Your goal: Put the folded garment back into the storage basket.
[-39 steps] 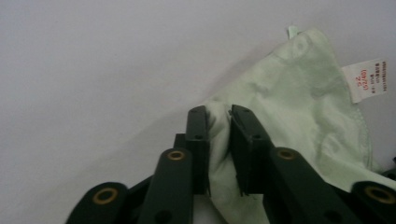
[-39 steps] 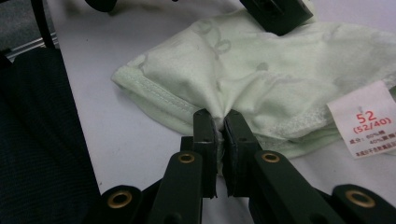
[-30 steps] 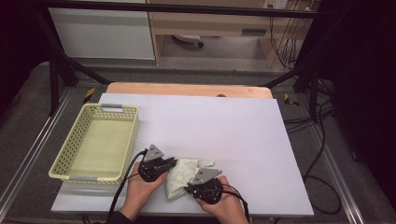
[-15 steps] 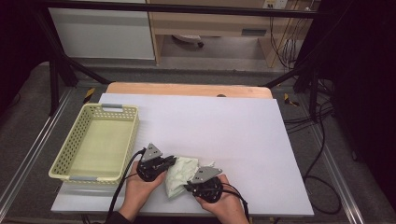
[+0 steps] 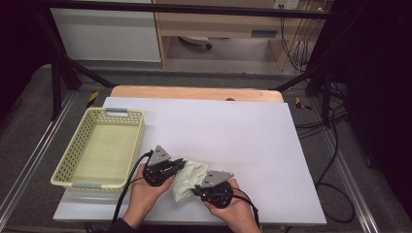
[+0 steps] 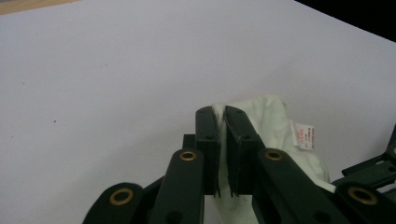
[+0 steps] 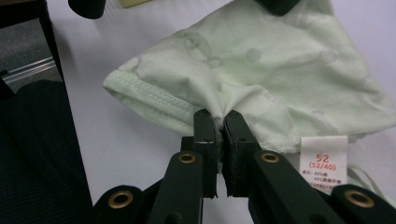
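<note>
- A small pale green garment (image 5: 187,177) is seen bunched up at the near edge of the white bench (image 5: 233,131), between the two hands.
- The left claw (image 5: 179,165) is clenched on the garment's left end; in the left gripper view, a fold of the green cloth (image 6: 261,126) is pinched between the two black jaws, which stand almost together.
- The right claw (image 5: 196,190) is clenched on the garment's near right part; in the right gripper view, the fabric (image 7: 243,74) is gathered into the narrow gap between the jaws, just beside a stitched hem.
- A white size label (image 7: 323,163) with red print is seen hanging from the garment, to the right of the right claw's jaws.
- Faint round patterns are visible on the cloth in the right gripper view.
- A pale yellow perforated basket (image 5: 73,148) is placed on the bench to the left, near the left hand (image 5: 143,194) but apart from the garment.
- The right hand (image 5: 235,211) is held at the bench's near edge.
</note>
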Demonstrator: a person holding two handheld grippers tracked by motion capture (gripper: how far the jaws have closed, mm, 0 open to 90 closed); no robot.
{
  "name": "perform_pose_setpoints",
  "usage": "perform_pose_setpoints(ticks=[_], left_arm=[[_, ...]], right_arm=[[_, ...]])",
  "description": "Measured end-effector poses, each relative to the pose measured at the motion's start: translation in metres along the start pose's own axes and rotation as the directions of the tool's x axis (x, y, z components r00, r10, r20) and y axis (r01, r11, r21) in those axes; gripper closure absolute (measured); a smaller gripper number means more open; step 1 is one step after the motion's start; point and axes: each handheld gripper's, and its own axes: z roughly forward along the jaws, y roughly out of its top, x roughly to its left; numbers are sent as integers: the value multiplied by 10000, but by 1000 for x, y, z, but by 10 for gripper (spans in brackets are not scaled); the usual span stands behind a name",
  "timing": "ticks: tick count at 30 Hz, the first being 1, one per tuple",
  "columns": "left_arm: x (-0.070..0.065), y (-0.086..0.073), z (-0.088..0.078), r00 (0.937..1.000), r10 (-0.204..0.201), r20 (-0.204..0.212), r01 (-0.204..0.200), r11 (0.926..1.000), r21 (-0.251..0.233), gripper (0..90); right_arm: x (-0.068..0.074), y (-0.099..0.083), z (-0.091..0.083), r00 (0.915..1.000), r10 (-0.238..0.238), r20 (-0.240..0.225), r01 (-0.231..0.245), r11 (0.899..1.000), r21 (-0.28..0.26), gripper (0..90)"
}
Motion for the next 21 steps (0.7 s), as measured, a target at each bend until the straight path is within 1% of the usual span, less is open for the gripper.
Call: perform_pose_setpoints(ticks=[1, 5, 8, 11, 16, 18, 21], left_arm=[[0, 0, 0, 10000, 41, -9, -41, 10000, 58, 846], [0, 4, 5, 10000, -19, 30, 19, 9998, 179, 846], [0, 8, 5, 9999, -4, 118, 1, 9997, 245, 846], [2, 10, 6, 9999, -24, 136, 19, 9995, 329, 846], [6, 18, 2, 9998, -111, 140, 108, 9997, 205, 846], [9, 20, 2, 9998, -161, 142, 158, 9996, 230, 846], [11, 23, 4, 9999, -129, 93, 126, 9995, 285, 846]], right_arm=[[0, 0, -1, 10000, -35, -13, 35, 10000, -20, 858], [0, 3, -1, 10000, -28, -23, 28, 10000, -56, 858], [1, 7, -2, 9999, -99, 46, 99, 9999, -95, 858], [0, 10, -2, 9999, -156, -20, 155, 9998, -118, 858], [-5, 16, -2, 10000, -37, -28, 37, 9998, -180, 859], [-6, 18, -2, 10000, -43, -38, 43, 9998, -215, 858], [-8, 21, -2, 10000, 6, -64, -8, 9997, -236, 858]])
